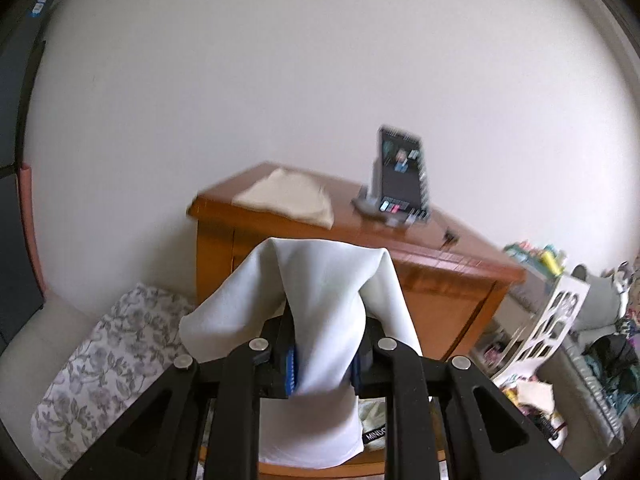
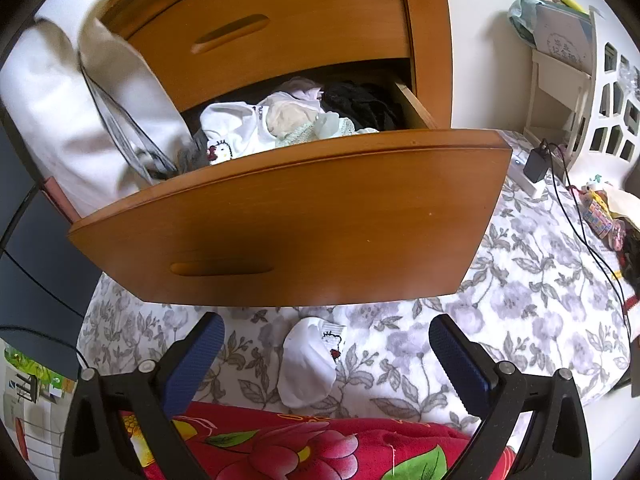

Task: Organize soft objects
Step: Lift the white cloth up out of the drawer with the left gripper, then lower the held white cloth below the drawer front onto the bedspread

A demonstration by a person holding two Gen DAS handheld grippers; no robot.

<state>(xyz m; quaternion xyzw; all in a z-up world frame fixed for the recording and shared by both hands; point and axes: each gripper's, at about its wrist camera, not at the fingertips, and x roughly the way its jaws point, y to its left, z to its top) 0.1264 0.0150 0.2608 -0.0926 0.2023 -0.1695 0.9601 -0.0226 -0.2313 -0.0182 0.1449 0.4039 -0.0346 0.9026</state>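
Note:
My left gripper (image 1: 324,360) is shut on a white cloth (image 1: 320,280), which drapes over both blue pads and hangs down below them, lifted in front of the wooden nightstand (image 1: 448,300). In the right wrist view the nightstand's lower drawer (image 2: 300,216) is pulled out and packed with white, pale green and black soft items (image 2: 280,124). A large white cloth (image 2: 72,112), blurred, hangs at the drawer's left end. My right gripper (image 2: 326,344) stands open above a small white sock (image 2: 308,360) that lies on the floral sheet (image 2: 520,280) below the drawer front, touching neither pad.
A beige folded cloth (image 1: 288,198) and a phone on a stand (image 1: 400,172) sit on the nightstand top. A power strip with a black charger (image 2: 534,168) and trailing cables lies right of the drawer. A white lattice basket (image 2: 612,100) stands far right. A red floral blanket (image 2: 300,444) fills the near edge.

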